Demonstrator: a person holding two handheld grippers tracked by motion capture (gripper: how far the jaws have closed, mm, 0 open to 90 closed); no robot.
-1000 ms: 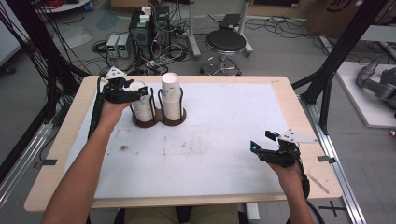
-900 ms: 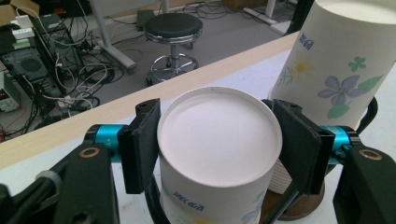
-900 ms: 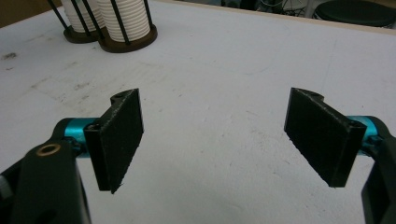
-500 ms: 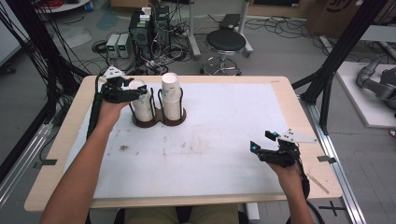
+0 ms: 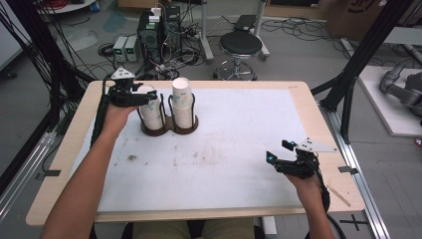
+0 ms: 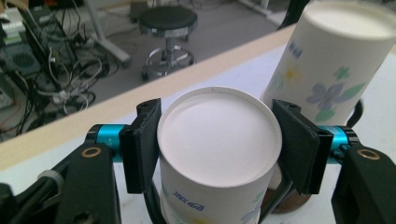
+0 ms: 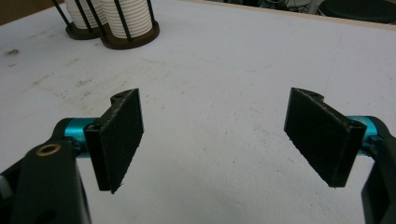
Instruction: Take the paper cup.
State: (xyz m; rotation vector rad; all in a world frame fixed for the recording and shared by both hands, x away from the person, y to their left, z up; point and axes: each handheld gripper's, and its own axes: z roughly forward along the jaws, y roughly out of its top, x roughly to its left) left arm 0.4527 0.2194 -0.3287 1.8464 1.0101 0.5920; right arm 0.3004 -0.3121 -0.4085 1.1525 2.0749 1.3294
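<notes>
Gripping the top of the left cup stack (image 6: 219, 154), the left tongs (image 5: 133, 95) have one jaw on each side of the upturned cup's rim, apparently pressed against the paper wall. That stack stands in the nearer ring of a dark wire holder (image 5: 169, 128), whose upright rods likely keep the cups from tipping, so a lift would probably have to go straight up. Just beyond and right of these tongs, in the left gripper view, rises the taller second stack (image 6: 336, 65), printed with flowers and close enough to be brushed by the outer jaw. The far edge of the surface (image 5: 239, 85) runs just behind the holder, leaving little room that way; toward the person the white sheet lies bare.

Well to the right, the right tongs (image 5: 291, 162) hover low over the surface with jaws spread wide and nothing between them, seemingly waiting. Ahead of them is open sheet, with the holder far off; the right edge lies near their outer side.
</notes>
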